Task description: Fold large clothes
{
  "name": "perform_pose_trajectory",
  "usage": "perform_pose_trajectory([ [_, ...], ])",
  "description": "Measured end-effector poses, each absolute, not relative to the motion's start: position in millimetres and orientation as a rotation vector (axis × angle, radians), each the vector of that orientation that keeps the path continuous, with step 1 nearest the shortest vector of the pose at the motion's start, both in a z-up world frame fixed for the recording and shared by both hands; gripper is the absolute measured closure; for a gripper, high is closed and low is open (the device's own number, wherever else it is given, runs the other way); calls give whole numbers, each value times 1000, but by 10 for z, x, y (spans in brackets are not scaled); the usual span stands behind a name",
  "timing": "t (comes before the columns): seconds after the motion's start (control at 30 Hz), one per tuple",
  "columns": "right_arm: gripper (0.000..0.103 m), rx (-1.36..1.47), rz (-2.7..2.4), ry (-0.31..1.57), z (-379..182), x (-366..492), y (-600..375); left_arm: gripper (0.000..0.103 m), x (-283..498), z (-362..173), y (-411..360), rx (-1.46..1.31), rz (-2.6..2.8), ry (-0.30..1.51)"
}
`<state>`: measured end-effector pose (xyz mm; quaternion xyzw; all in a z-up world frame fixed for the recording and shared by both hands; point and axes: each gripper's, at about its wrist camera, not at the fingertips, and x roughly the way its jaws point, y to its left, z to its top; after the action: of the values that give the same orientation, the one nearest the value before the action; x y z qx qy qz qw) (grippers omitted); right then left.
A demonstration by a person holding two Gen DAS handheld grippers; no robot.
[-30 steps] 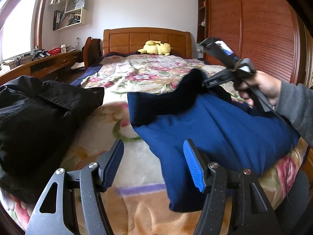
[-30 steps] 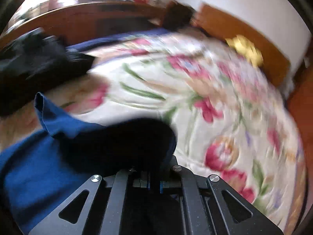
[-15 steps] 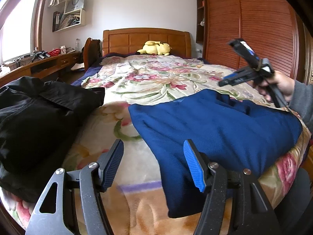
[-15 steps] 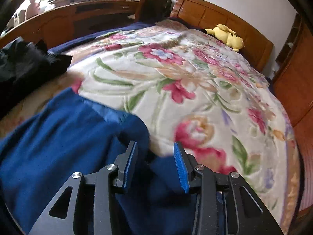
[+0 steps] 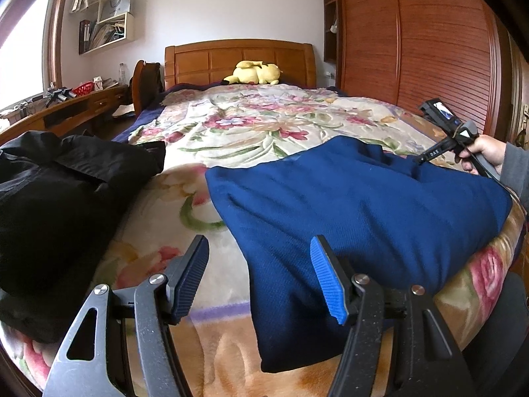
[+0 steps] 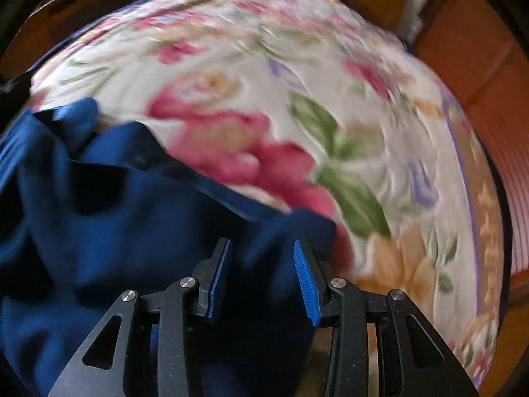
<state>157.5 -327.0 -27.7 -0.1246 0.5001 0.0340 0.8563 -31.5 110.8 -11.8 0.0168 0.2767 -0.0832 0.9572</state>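
The navy sweater (image 5: 357, 208) is sprawled across the near end of the floral bed (image 5: 264, 122), long axis running left-right, with the right gripper (image 6: 261, 278) gaping right over its lumpy far-right edge, nearer than the left gripper (image 5: 261, 278), which is open and empty at the front hem.

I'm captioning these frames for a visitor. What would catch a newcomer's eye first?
The dark blue garment, folded on the near right of the floral bedspread, stands out most. A black jacket is heaped at the bed's left edge, and a yellow plush toy lies by the headboard. The left hand-held gripper hangs open at the garment's near edge; the right hand-held gripper, also open, is over its far corner.
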Motion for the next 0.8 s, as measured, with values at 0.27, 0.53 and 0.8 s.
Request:
perform_pose_trajectory([
  [0.27, 69, -74, 134, 1062, -459, 1731, -3573, 38, -298, -140, 1108, 38, -169, 569],
  [0.53, 102, -159, 25, 797, -12, 1420, -3552, 38, -310, -137, 1143, 34, -158, 555],
  [0.8, 102, -92, -16, 781, 67, 1274, -3731, 38, -485, 70, 995, 60, -141, 485],
])
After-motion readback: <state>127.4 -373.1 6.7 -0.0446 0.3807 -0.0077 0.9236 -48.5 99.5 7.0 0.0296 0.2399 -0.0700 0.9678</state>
